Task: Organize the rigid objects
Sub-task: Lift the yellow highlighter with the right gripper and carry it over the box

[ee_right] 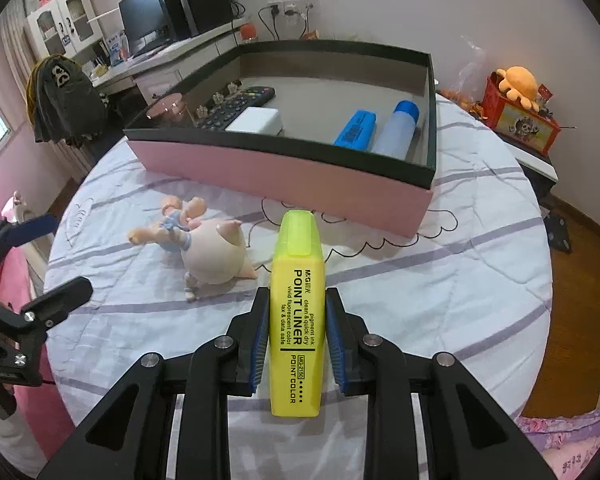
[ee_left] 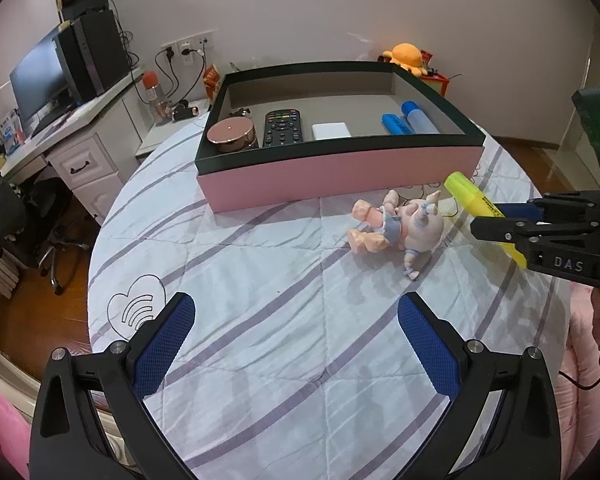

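Between right gripper (ee_right: 298, 308) fingers, yellow highlighter (ee_right: 298, 320) pinched, label readable only here; left gripper (ee_left: 296, 316) fingers spread.

The right tongs (ee_right: 297, 332) clamp a yellow highlighter (ee_right: 298, 320), its cap pointing to 12 o'clock. A pig toy (ee_right: 212, 256) lies at 10 o'clock of it on the bed (ee_right: 440, 280). The box (ee_right: 284, 172) at 12 o'clock holds a remote (ee_right: 236, 106), a blue marker (ee_right: 356, 128) and a bottle (ee_right: 398, 128).

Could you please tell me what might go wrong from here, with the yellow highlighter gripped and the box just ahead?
1. The right gripper pinches the yellow highlighter on its smooth sides, so it could slip.
2. The highlighter's cap end could catch the pink box at its front wall.
3. The pig figurine lies close beside the gripper and could get knocked.
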